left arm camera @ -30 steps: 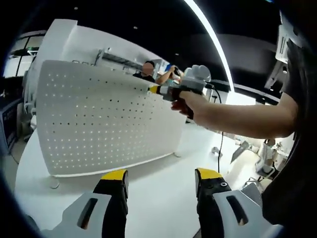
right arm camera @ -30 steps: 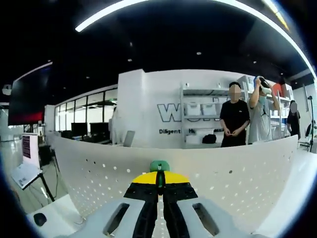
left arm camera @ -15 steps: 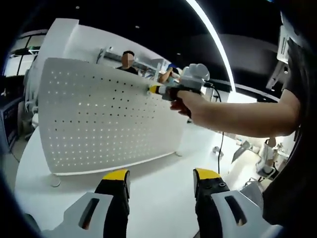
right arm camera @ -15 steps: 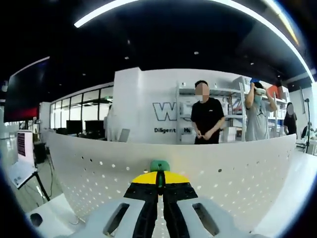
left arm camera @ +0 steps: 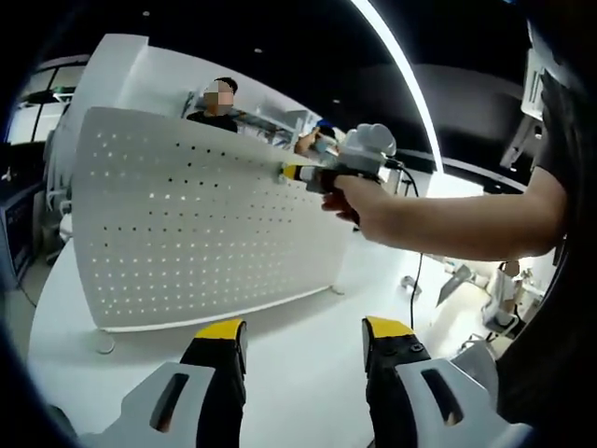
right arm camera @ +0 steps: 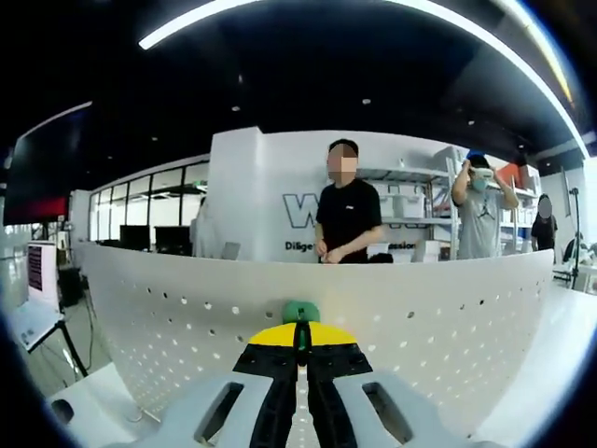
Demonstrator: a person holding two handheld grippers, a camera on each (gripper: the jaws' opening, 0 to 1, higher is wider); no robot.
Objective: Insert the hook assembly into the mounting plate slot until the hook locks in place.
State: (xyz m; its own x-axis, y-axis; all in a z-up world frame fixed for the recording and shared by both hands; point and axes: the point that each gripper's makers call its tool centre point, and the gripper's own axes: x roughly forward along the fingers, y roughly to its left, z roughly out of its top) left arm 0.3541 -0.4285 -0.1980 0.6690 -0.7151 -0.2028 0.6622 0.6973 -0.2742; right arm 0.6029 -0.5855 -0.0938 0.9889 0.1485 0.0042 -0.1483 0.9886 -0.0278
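A white perforated mounting plate [left arm camera: 196, 224] stands upright on a white table [left arm camera: 298, 345]. Its top edge crosses the right gripper view, mounting plate [right arm camera: 448, 317]. My right gripper [right arm camera: 300, 336] is shut on a green hook [right arm camera: 300, 313], whose tip sits against the plate near its top edge. In the left gripper view the right gripper [left arm camera: 291, 173], held by a hand, touches the plate's upper right part. My left gripper [left arm camera: 303, 350] hangs open above the table in front of the plate, with nothing between its yellow-tipped jaws.
People stand behind the plate by shelving [right arm camera: 401, 224], one in black [right arm camera: 345, 219] and one in grey [right arm camera: 480, 219]. A monitor on a stand [right arm camera: 33, 299] is at the left. The person's forearm [left arm camera: 466, 224] crosses the right side of the left gripper view.
The person in black behind the plate has walked leftwards. Both grippers and the hook have stayed almost still.
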